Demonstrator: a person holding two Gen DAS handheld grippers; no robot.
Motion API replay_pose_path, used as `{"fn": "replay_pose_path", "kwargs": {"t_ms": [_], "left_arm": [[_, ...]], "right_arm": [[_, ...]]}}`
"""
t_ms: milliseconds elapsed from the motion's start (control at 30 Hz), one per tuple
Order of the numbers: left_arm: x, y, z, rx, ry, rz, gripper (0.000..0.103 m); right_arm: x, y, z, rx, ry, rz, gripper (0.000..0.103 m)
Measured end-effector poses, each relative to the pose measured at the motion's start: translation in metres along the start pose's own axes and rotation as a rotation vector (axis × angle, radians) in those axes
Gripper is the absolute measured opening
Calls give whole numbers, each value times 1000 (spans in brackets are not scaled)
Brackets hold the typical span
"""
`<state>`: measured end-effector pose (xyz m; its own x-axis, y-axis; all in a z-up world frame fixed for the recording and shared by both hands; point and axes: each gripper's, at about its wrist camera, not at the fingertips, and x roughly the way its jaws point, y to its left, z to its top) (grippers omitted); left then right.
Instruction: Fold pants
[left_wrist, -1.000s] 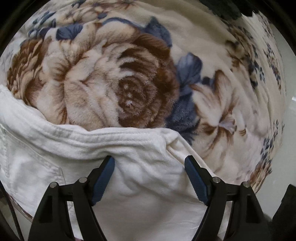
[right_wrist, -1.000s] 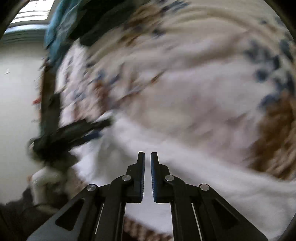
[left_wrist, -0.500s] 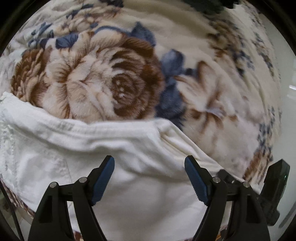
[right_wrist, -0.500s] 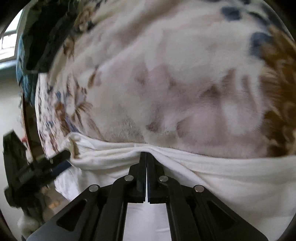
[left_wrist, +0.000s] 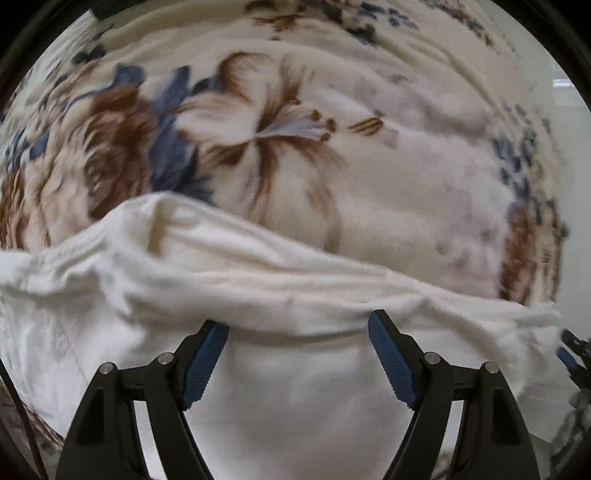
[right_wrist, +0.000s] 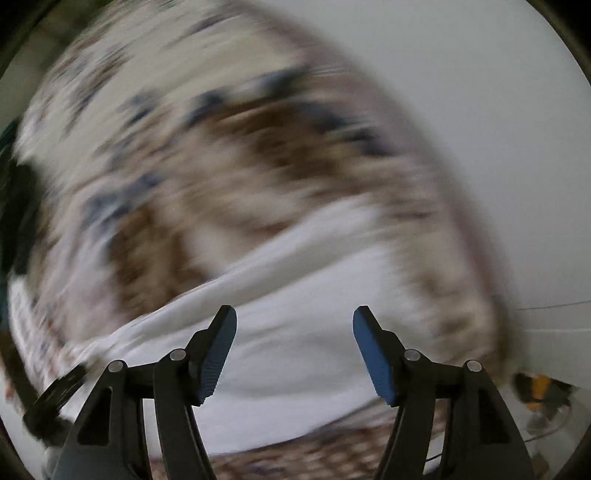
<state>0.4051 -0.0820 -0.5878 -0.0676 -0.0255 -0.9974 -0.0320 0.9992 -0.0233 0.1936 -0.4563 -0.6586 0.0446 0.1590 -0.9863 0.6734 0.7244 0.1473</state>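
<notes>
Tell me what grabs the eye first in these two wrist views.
The white pants fill the lower half of the left wrist view, their rumpled edge bunched across the middle. Behind them lies a plush floral blanket with a big brown-and-blue lily above centre. In the blurred right wrist view the right claw is opening, nothing pinched between its blue pads, with the pants below it.

Floral plush blanket (left_wrist: 388, 206), apparently a bed, white pants (left_wrist: 295, 369) lying rumpled on it

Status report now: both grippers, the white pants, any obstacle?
Left gripper open above white cotton pants. Right gripper opening, nothing between pads. Pants on floral fleece blanket. No obstacle seen.
</notes>
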Motion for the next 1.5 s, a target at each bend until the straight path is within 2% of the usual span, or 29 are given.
{"fn": "replay_pose_path", "kwargs": {"t_ms": [67, 133, 233, 300, 367, 400, 500, 600, 700, 767, 867, 900, 933, 1067, 1133, 1200, 1267, 1300, 1333, 1433, 1500], "left_arm": [[14, -5, 7, -22, 21, 18, 78], [20, -12, 11, -46, 26, 30, 79], [21, -24, 14, -51, 15, 53, 79], [22, -25, 14, -53, 13, 60, 79], [22, -28, 16, -56, 15, 67, 79], [20, -25, 14, -54, 15, 65, 79], [17, -19, 11, -54, 15, 59, 80], [15, -21, 13, -57, 17, 55, 80], [13, -23, 10, -50, 14, 57, 80], [12, -24, 8, -53, 14, 50, 80], [9, -20, 5, -64, 19, 32, 80], [2, -19, -1, -66, 14, 1, 80], [-10, -22, -10, -52, 4, -16, 80], [-42, -20, -56, -30, -17, -76, 80], [-43, -9, -81, -53, 14, -106, 80], [-35, 11, -107, -107, 65, -127, 80], [-27, 29, -124, -154, 91, -120, 80], [-21, 38, -132, -176, 111, -106, 80], [-15, 50, -140, -209, 132, -111, 80], [-12, 84, -158, -298, 134, -137, 80], [-17, 101, -164, -334, 110, -147, 80]], "right_arm": [[13, -27, 10, 49, 32, 59, 69], [23, -35, 14, 52, 55, 94, 68], [28, -17, 14, -42, 8, 102, 68], [31, -6, 17, -87, -21, 142, 66], [30, 4, 18, -119, -46, 139, 14], [27, 8, 18, -124, -59, 141, 6], [6, 16, 22, -126, -164, 152, 6], [28, 12, 36, -45, -108, 164, 6], [56, 4, 43, -48, -26, 120, 6], [60, -1, 47, 2, -7, 158, 9], [44, -10, 46, 57, 13, 208, 26], [31, -16, 42, 65, -9, 206, 46], [18, -21, 36, 78, -40, 201, 59], [-27, -51, -7, 173, -103, 177, 62], [-23, -62, -30, 231, -73, 221, 62], [-3, -78, -53, 284, -2, 281, 62], [25, -75, -63, 294, 40, 272, 57], [37, -71, -67, 295, 51, 287, 29], [45, -67, -70, 295, 52, 289, 5], [34, -70, -74, 317, -36, 250, 5], [38, -85, -78, 415, -37, 253, 4]]}}
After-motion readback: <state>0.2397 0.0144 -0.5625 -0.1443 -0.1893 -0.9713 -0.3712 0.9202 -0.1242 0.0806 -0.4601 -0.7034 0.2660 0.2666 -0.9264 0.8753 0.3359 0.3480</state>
